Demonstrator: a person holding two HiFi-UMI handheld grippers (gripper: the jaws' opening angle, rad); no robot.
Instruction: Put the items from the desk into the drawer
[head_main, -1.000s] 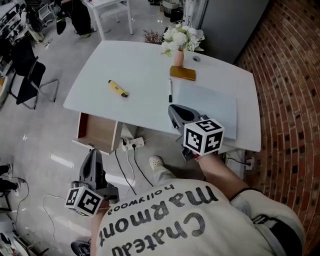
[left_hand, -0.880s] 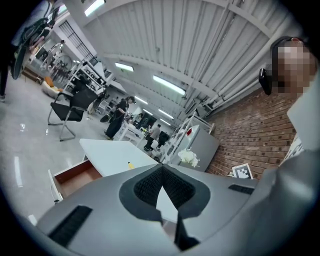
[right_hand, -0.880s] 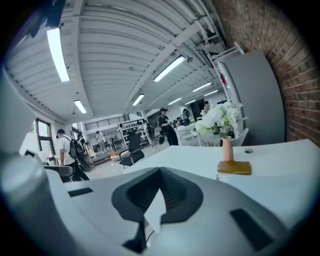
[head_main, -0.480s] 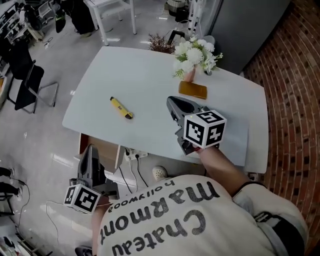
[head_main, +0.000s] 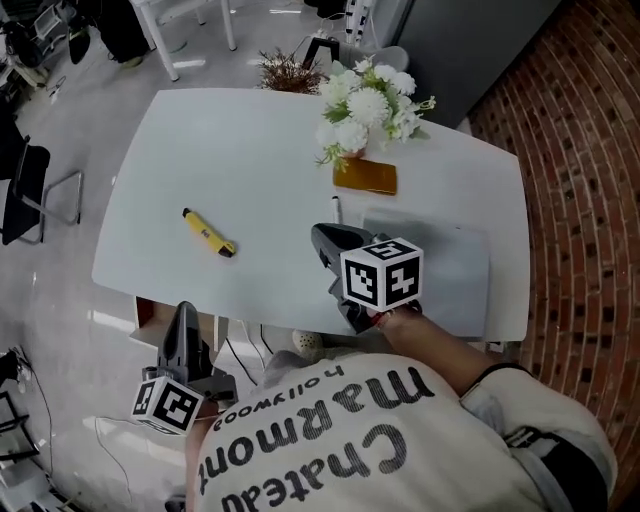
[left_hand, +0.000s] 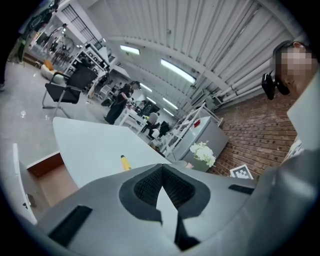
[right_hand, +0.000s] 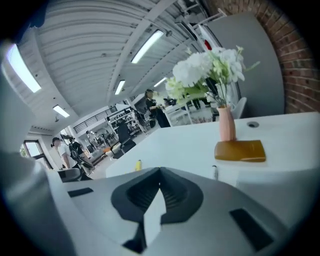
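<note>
A yellow marker lies on the white desk, left of centre. A black pen and an amber flat case lie near the flower vase. My right gripper hovers over the desk's near side, just short of the pen, jaws shut and empty. My left gripper hangs below the desk's front edge, shut and empty, beside the open wooden drawer. The left gripper view shows the marker and drawer; the right gripper view shows the case and pen.
A grey mat covers the desk's right part. The pink vase with white flowers stands behind the case. A brick wall runs along the right. Chairs and cables are on the floor at left.
The right gripper has come forward over the desk toward the pen. The view has shifted, so the desk edge now hides most of the drawer. The left gripper has hardly moved.
</note>
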